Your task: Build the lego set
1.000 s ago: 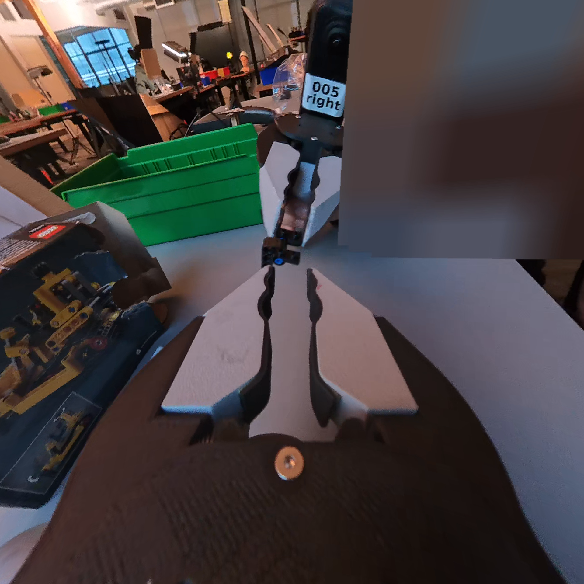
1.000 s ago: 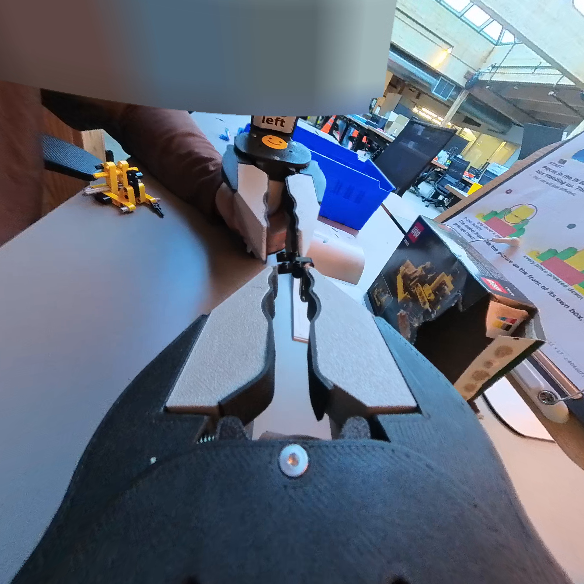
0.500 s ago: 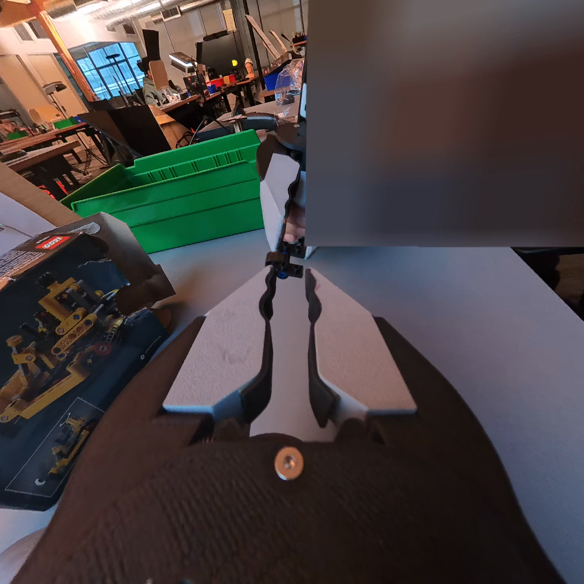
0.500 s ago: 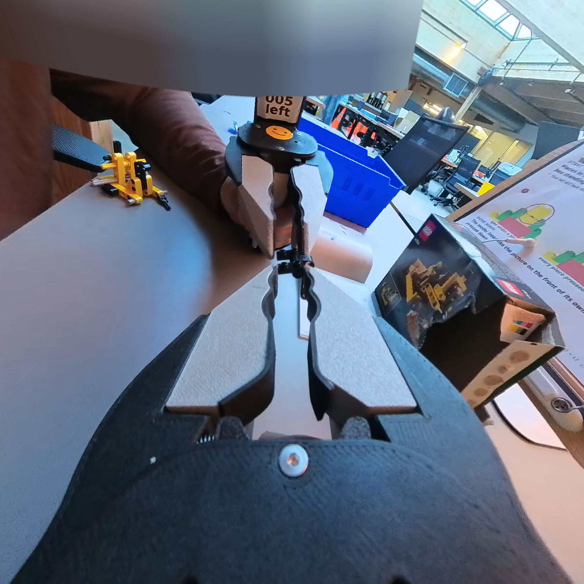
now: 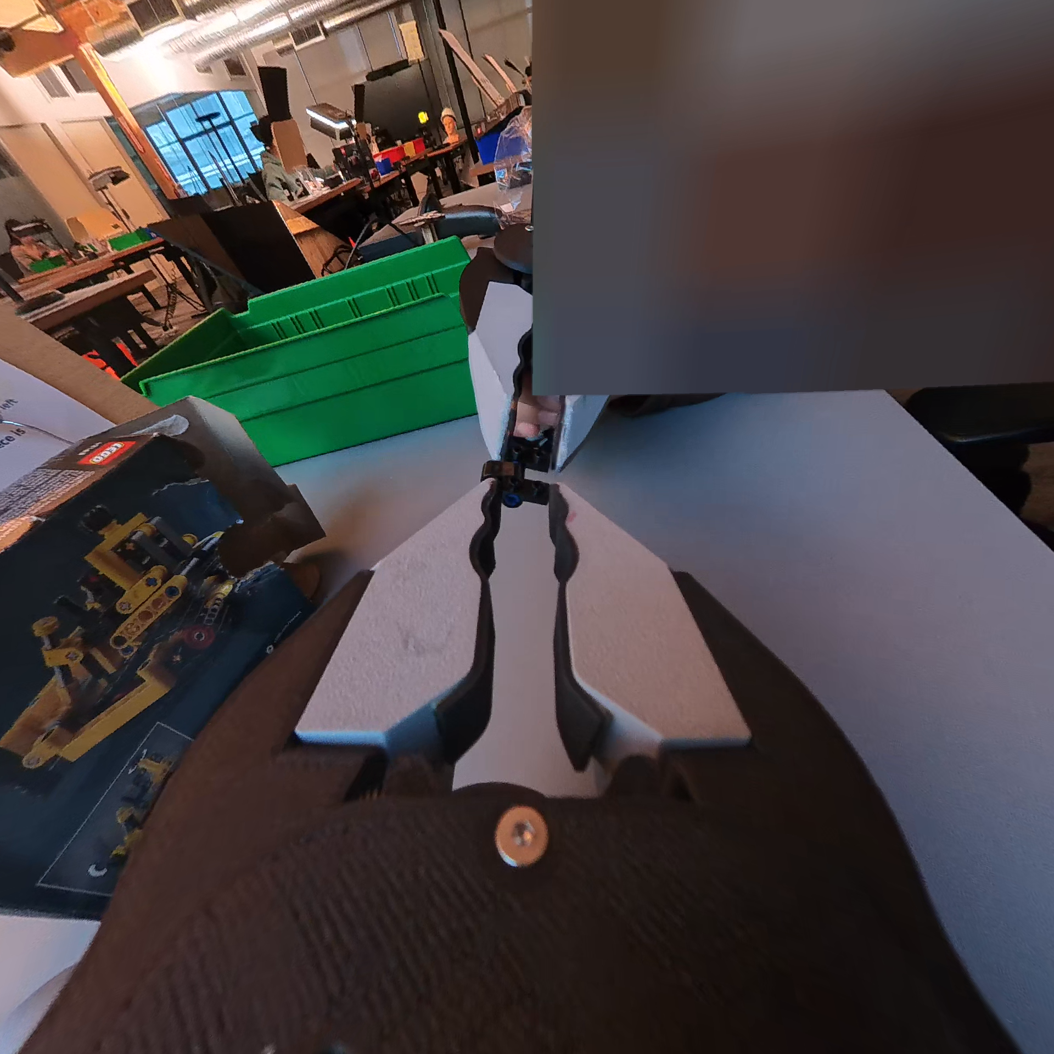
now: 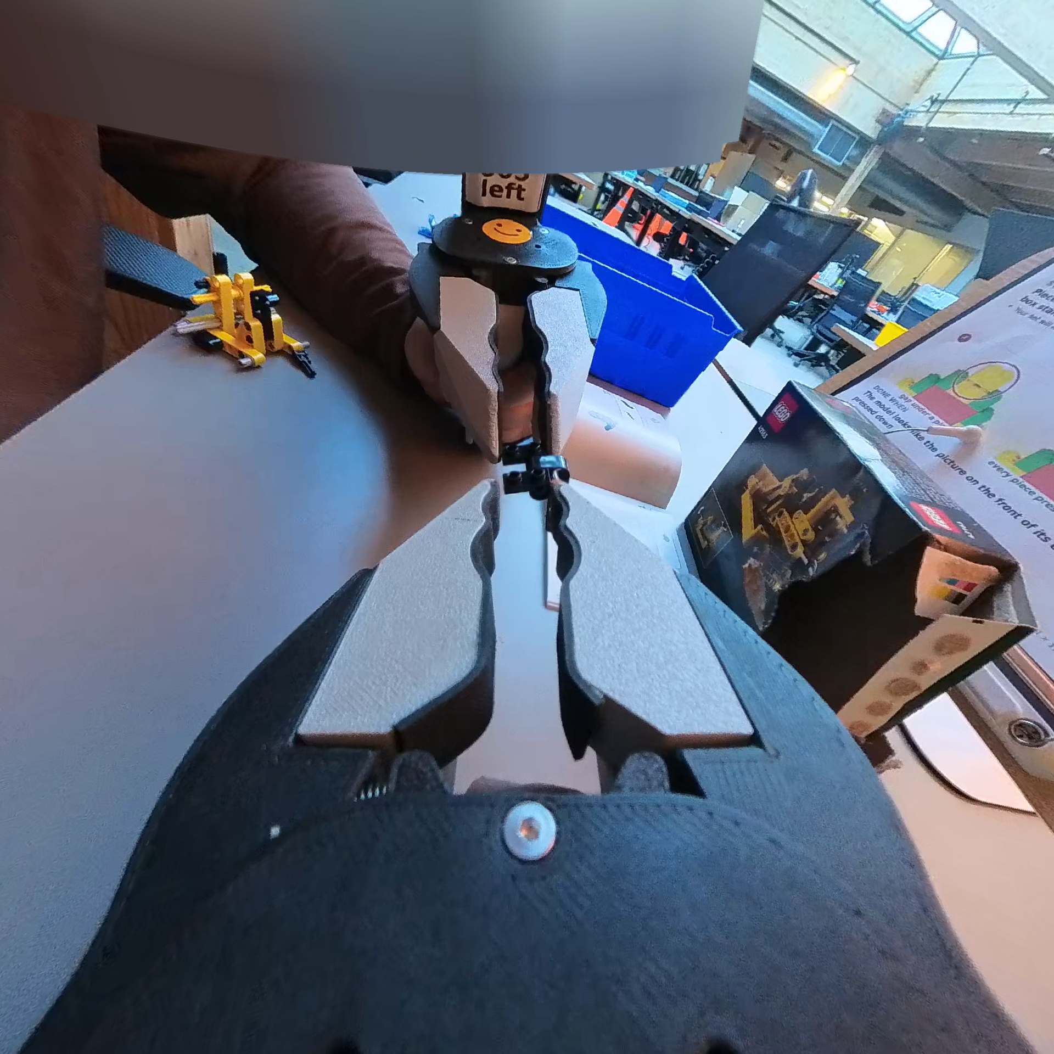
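My left gripper (image 5: pixel 523 499) and right gripper (image 6: pixel 523 496) face each other tip to tip above the grey table (image 5: pixel 798 570). The left is shut on a small black lego piece with a blue pin (image 5: pixel 522 493). The right gripper shows opposite it (image 5: pixel 530 463) and is shut on another small black piece (image 5: pixel 530 452). The two pieces touch between the tips. In the right wrist view, the left gripper (image 6: pixel 522 456) holds its piece (image 6: pixel 518 454) against the right one's piece (image 6: pixel 522 485). A partly built yellow model (image 6: pixel 239 325) lies at the table's far left.
The lego box (image 5: pixel 114 627) lies beside the left gripper and also shows in the right wrist view (image 6: pixel 827 542). A green bin (image 5: pixel 342 365) and a blue bin (image 6: pixel 644 336) stand behind. An instruction sheet (image 6: pixel 969 428) leans at the right. A person's brown sleeve (image 6: pixel 319 256) is behind the left gripper. My left and right fingertips are right by each other.
The two grippers have moved closer together. The black pieces, a little apart one second ago, now meet between the fingertips. Neither gripper's jaws have changed width.
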`<state>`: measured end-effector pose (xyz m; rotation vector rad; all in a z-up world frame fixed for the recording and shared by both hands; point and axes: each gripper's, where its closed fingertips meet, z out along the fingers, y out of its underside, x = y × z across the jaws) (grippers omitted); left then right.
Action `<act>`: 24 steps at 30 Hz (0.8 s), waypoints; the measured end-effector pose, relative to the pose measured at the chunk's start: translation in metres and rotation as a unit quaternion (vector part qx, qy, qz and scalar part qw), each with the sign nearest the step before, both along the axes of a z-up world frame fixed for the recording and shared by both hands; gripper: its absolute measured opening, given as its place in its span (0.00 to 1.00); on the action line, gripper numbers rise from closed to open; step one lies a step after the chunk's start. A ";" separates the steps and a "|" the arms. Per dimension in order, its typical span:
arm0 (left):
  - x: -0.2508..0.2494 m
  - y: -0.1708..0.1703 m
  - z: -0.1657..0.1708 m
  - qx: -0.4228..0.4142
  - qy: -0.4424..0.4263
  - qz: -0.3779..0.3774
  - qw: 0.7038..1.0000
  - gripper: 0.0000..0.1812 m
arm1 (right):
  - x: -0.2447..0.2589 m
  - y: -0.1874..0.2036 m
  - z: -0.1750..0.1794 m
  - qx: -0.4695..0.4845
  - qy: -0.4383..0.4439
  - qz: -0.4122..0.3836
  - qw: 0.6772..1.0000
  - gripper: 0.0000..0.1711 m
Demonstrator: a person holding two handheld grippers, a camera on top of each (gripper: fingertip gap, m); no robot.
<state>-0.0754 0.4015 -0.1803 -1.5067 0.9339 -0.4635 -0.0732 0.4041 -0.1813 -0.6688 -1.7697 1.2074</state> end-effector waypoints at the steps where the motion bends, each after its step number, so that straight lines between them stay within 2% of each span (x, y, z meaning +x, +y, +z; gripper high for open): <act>1: 0.000 0.000 0.000 -0.001 -0.003 -0.001 1.000 0.07 | 0.000 0.000 0.000 -0.002 0.000 0.002 1.000 0.09; 12: 0.003 -0.003 -0.003 -0.001 0.004 -0.015 1.000 0.08 | 0.003 -0.003 0.000 -0.004 -0.005 0.011 1.000 0.07; 24: -0.003 0.003 -0.016 -0.027 0.040 -0.003 0.999 0.07 | -0.005 0.004 -0.023 0.030 -0.066 -0.020 0.997 0.07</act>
